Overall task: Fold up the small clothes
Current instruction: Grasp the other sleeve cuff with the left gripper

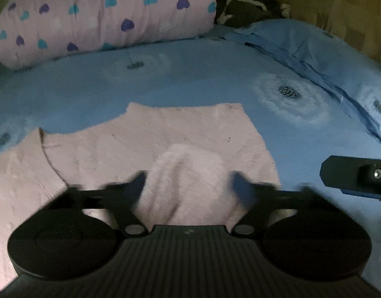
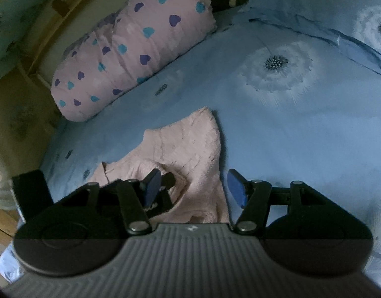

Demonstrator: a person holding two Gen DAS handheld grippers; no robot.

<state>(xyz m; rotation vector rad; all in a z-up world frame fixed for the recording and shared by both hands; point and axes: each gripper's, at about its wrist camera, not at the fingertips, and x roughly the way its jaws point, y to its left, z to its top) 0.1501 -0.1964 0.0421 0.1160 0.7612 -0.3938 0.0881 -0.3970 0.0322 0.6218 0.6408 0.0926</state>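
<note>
Garment: a pink fuzzy garment (image 1: 131,149) lay flat on the blue bedsheet (image 1: 190,79), with a raised fold in its near part.
Left gripper (image 1: 189,183): jaws spread, blurred, standing on both sides of the raised fold.
Right gripper (image 2: 194,188): jaws spread, just above the garment's right edge.
Behind: a pillow with hearts (image 1: 103,17).

Each gripper is black, with two big round discs and a grey ribbed plate between them. The right gripper (image 2: 194,188) has blue pads (image 2: 236,190) and shiny silver screws (image 2: 242,228). The left gripper (image 1: 189,185) looks blurry.
</note>
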